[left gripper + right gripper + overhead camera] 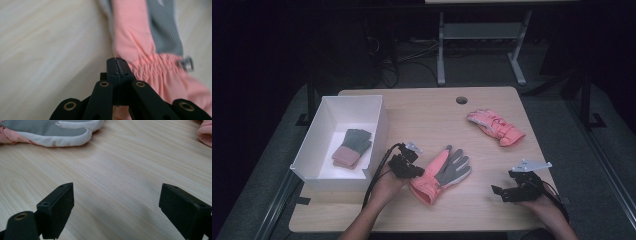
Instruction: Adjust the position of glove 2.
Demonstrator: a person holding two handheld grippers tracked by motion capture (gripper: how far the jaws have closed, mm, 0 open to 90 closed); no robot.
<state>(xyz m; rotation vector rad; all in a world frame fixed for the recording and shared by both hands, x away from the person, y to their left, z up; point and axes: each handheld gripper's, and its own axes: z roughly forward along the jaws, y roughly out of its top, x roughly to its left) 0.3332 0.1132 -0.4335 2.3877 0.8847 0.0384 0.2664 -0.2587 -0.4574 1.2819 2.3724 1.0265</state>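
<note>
Pink glove (pixel 439 175) lies beside left gripper (pixel 408 167), jaws together.

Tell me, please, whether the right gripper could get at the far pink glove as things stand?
Probably yes. The right gripper is open and holds nothing, and bare table lies between it and the far glove; nothing stands in the way.

Both grippers are matte black linkages with brass-ringed pivot holes. The left gripper (pixel 413 170) trails a black cable looping back past the bare forearm, and the right gripper (pixel 502 192) carries a grey three-cornered plate on top (the left bears one too). Their jaws are blocky, flat-faced pads.
</note>
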